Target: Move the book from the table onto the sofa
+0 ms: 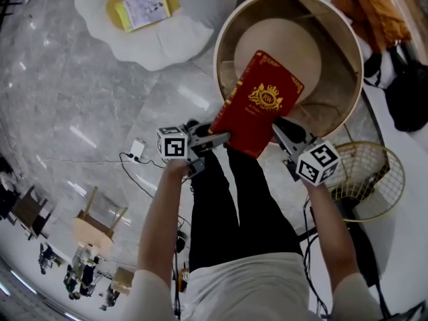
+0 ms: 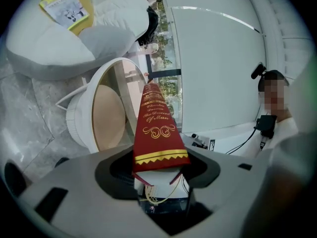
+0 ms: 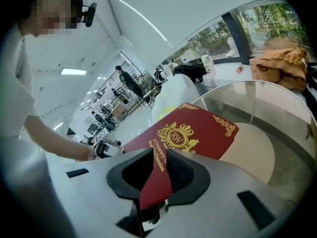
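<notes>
The book (image 1: 257, 102) is clamped at opposite edges by the left gripper (image 1: 212, 139) and right gripper (image 1: 281, 132), so its weight is shared. It is held seemingly clear of the table (image 1: 218, 52), ready for carrying to the sofa (image 1: 194, 25).

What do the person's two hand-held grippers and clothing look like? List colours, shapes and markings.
The left hand-held gripper and right hand-held gripper match: each has a light grey body, black jaws with ribbed pads, and a white cube bearing black square markers. The person wears a white short-sleeved shirt and black trousers.
</notes>
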Demonstrator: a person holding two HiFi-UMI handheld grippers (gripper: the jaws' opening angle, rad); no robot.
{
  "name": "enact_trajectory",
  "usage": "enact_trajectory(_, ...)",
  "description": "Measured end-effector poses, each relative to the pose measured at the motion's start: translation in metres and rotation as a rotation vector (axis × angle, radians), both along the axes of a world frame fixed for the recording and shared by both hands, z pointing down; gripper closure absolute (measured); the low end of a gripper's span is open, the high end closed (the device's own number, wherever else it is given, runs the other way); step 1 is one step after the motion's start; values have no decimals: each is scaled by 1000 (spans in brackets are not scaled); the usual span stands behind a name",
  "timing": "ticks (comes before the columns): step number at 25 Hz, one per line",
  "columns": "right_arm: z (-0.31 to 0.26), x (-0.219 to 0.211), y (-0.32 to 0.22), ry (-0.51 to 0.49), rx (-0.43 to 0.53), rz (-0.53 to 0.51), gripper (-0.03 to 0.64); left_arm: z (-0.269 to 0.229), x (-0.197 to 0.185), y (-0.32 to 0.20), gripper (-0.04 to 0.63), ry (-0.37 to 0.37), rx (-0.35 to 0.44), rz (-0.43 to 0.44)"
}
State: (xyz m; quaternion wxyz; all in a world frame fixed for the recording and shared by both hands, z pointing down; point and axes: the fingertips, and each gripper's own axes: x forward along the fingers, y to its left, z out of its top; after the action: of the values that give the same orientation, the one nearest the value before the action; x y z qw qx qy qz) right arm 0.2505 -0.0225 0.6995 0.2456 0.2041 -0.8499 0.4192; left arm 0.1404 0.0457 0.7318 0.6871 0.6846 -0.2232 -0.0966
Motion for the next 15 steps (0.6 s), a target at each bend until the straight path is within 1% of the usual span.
enact_trajectory(3,-3,-14,-11,-7,15,-13,529,-1,-20,-7,356,-10,11,-40)
enact_trajectory(8,3,-56,-18,15,21,-21,529,3,-71,-12,356,3,24,-99)
enact_trajectory(11,9,-59,-20,38,26,-7,526,7,-80,-8,356,14,23,-127)
enact_trajectory(15,1,-61,-26,50,39,16,520,-1,-88,-7,356,20,34,-148)
